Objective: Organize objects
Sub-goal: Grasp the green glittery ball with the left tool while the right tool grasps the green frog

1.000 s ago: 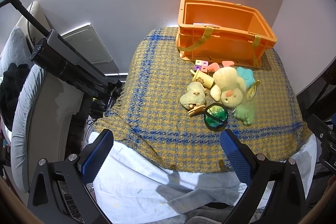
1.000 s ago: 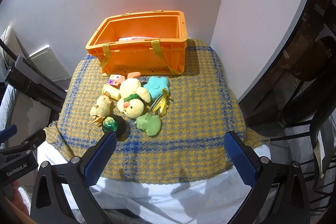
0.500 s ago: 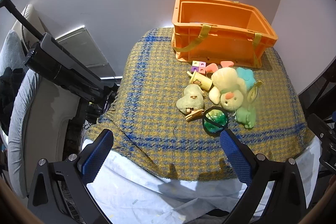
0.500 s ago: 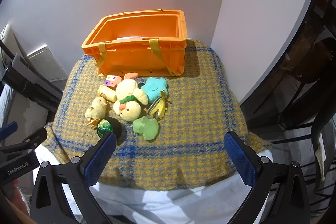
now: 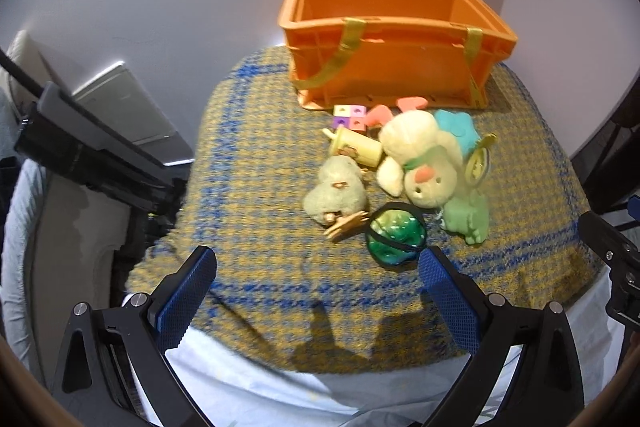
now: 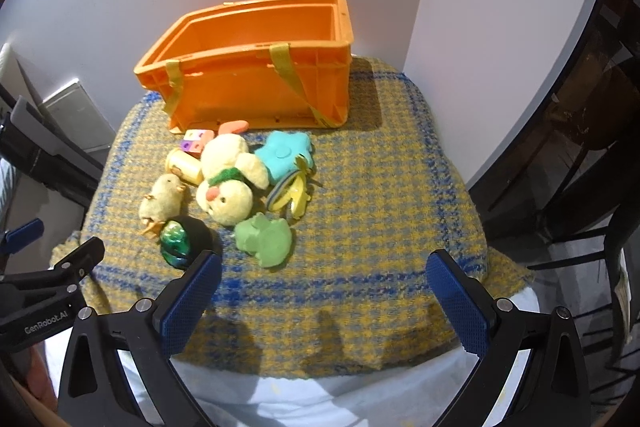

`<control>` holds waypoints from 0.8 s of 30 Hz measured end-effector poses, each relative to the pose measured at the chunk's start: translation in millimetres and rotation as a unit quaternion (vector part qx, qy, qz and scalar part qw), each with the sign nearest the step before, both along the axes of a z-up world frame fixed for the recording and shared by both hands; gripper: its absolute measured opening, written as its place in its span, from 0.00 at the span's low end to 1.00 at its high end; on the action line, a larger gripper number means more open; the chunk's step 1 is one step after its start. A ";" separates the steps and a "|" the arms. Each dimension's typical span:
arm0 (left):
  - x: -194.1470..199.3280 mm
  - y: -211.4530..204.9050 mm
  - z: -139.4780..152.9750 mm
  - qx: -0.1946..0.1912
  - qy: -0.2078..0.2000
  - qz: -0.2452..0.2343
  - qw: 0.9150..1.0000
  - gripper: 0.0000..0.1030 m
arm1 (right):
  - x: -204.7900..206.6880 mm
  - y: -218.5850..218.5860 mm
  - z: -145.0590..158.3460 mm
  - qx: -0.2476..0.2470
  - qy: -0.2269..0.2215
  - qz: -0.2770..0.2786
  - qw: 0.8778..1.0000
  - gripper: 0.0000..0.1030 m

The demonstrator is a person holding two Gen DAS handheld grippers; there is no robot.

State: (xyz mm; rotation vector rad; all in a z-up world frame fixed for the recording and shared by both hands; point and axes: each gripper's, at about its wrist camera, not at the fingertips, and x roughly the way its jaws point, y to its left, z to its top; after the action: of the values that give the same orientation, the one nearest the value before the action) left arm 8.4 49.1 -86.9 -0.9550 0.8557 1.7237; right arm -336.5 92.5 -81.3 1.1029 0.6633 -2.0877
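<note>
Status: approach step, nothing picked yet. Your left gripper (image 5: pixel 318 285) is spread wide and holds nothing; your right gripper (image 6: pixel 320 283) is the same, both hovering over the near edge of the plaid blanket (image 6: pixel 380 187).

Toy pile lies ahead of both claws, short of the orange crate (image 6: pixel 256 83), which stands at the far side against the wall. From these angles you cannot tell whether the crate is bare inside.

Positions relative to the left claw:
- shiny green ball (image 5: pixel 396 237) just ahead of the right finger, nearest item
- small yellow chick plush (image 5: pixel 336 191) ahead, near centre line, touching a wooden clothespin (image 5: pixel 346 225)
- large yellow duck plush (image 5: pixel 420 159) ahead and right, beyond the ball

Positions relative to the right claw:
- the ball sits just off its left finger
- green frog toy (image 6: pixel 264 237) ahead, left of centre
- teal star plush (image 6: pixel 284 155) and yellow striped ring toy (image 6: pixel 290 189) farther ahead

Judgement: the next move is the first pick. The ball is closest to your left claw, but you would need to shift right to centre it between the fingers before closing. It looks slick and round, so expect it to roll; the frog is the easier target for your right claw.
</note>
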 end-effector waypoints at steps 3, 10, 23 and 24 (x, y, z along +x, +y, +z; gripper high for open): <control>1.5 7.3 -10.2 -0.006 -0.006 -0.011 1.000 1.00 | -5.2 2.0 -8.5 0.003 -0.006 -0.010 1.000 0.99; 15.4 22.4 -35.0 -0.011 -0.012 -0.041 0.999 0.99 | -17.1 0.8 -22.7 0.007 -0.007 -0.026 1.000 0.99; 37.1 41.6 -78.2 -0.041 -0.025 -0.082 0.996 0.86 | -34.7 5.4 -45.2 0.020 -0.022 -0.059 0.998 0.99; 37.8 42.9 -80.5 -0.043 -0.024 -0.084 0.995 0.84 | -36.3 5.4 -47.2 0.021 -0.023 -0.062 0.998 0.99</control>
State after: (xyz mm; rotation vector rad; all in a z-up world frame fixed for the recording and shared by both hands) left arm 46.1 92.0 -167.4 -0.9505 0.9562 1.5257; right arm -372.8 97.9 -128.4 1.2404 0.6336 -2.1540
